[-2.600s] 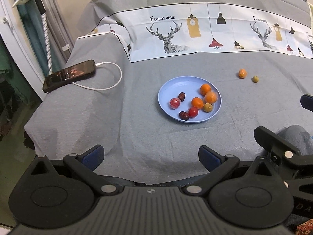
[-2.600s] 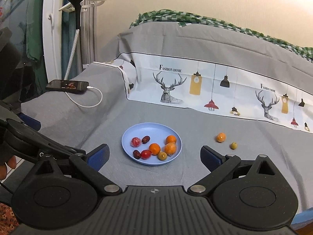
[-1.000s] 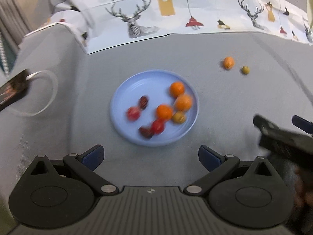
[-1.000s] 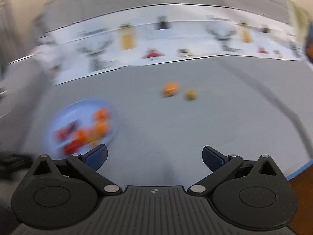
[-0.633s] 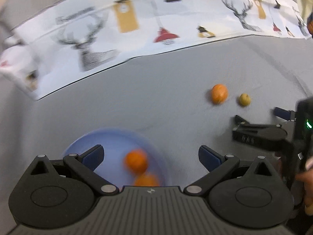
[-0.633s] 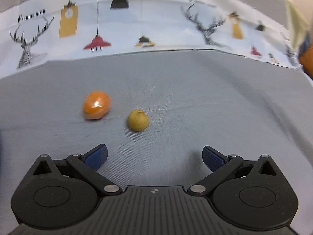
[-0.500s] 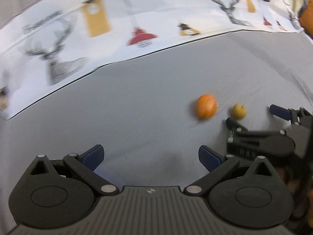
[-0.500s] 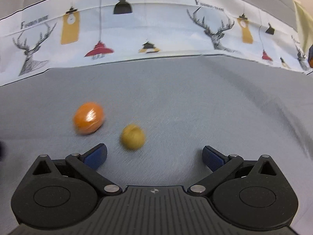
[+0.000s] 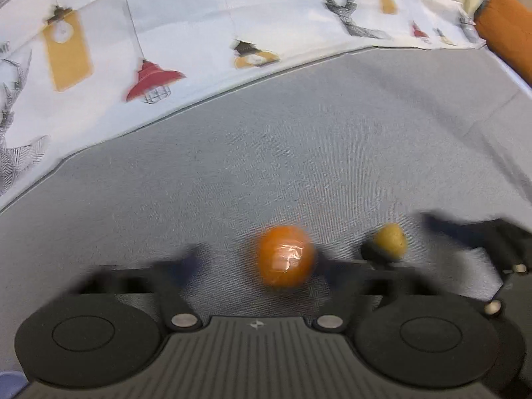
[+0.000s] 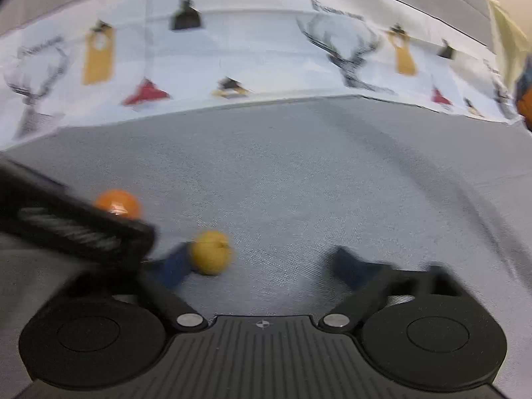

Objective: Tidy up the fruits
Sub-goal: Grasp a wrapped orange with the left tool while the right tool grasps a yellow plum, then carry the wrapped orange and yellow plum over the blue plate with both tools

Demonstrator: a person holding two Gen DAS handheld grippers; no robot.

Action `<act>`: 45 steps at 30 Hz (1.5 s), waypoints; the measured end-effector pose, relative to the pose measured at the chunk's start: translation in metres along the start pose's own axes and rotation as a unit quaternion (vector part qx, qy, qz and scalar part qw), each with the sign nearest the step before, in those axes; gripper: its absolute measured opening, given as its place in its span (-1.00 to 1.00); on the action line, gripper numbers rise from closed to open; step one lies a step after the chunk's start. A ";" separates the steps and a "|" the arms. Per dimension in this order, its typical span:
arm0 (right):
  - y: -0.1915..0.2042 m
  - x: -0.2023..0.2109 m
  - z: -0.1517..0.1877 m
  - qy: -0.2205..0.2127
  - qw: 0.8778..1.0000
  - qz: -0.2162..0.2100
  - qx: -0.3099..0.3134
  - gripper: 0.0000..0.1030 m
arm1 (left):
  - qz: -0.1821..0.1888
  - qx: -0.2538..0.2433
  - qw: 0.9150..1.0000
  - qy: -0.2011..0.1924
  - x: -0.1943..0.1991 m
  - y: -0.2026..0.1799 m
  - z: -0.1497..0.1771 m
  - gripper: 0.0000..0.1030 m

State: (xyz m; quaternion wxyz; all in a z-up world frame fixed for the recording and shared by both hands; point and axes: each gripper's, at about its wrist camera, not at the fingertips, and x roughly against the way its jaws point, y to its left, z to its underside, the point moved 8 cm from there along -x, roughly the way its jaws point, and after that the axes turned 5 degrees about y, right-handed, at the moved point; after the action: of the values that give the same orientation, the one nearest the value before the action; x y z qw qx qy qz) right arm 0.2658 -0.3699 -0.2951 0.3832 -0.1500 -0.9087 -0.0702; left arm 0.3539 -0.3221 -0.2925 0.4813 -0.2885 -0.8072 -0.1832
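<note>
Both my grippers have dropped from above the plate onto the two loose fruits. My left gripper has just been closing around the orange fruit, its blurred fingers apart. My right gripper, also closing, still apart, brushes the yellow fruit at its ten o'clock on the grey sheet.
</note>
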 end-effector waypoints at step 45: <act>0.171 0.450 0.094 -0.092 0.968 -0.191 0.135 -0.49 | -0.076 0.181 0.976 -0.097 0.453 0.046 0.329 -0.32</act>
State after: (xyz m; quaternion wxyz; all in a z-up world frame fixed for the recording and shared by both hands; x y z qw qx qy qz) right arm -0.0392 -0.0868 -0.0354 0.2941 0.0740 -0.9529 -0.0049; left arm -0.0054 0.0335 -0.0462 0.4294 -0.1512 -0.8894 -0.0415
